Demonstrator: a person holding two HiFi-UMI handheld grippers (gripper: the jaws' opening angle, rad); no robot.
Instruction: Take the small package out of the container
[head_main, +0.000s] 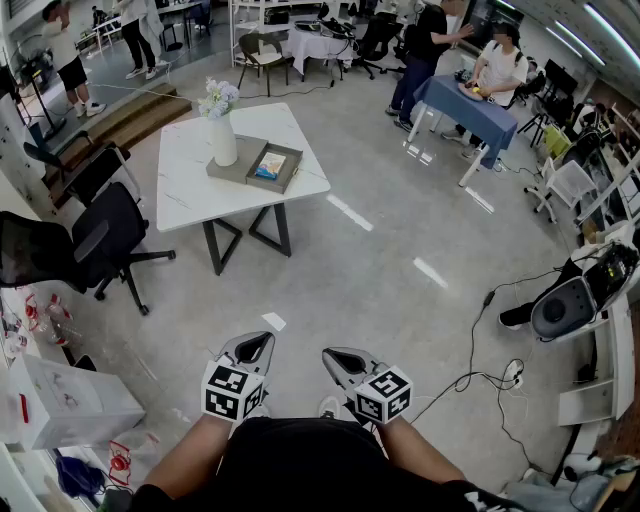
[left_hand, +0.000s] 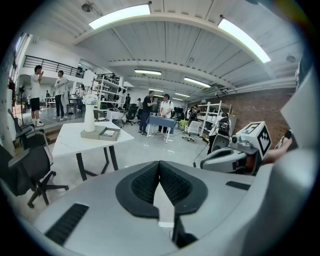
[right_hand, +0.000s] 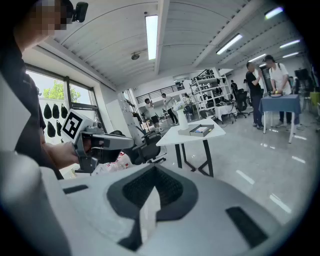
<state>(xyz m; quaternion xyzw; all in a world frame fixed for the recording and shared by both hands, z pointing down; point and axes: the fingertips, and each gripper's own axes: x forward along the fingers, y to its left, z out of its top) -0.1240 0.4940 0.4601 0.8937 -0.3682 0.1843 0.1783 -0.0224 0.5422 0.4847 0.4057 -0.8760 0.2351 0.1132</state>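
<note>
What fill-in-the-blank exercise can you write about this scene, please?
1. The small package lies ____ the container.
2. In the head view, the vase stands to the ____ of the container.
3. The left gripper and the right gripper are both ____, holding nothing.
Missing words: inside; left; shut.

The square stone tabletop (head_main: 190, 175) is white with thin grey lines. The tall vase (head_main: 223, 140) on it is white. The flat square container (head_main: 293, 166) is grey, and the small package (head_main: 269, 165) in it is blue and white. The left hand-held gripper (head_main: 252, 346) and the right hand-held gripper (head_main: 340, 361) are grey with black pads. Each has a cube of black-and-white squares. The shiny floor (head_main: 400, 300) is grey.
</note>
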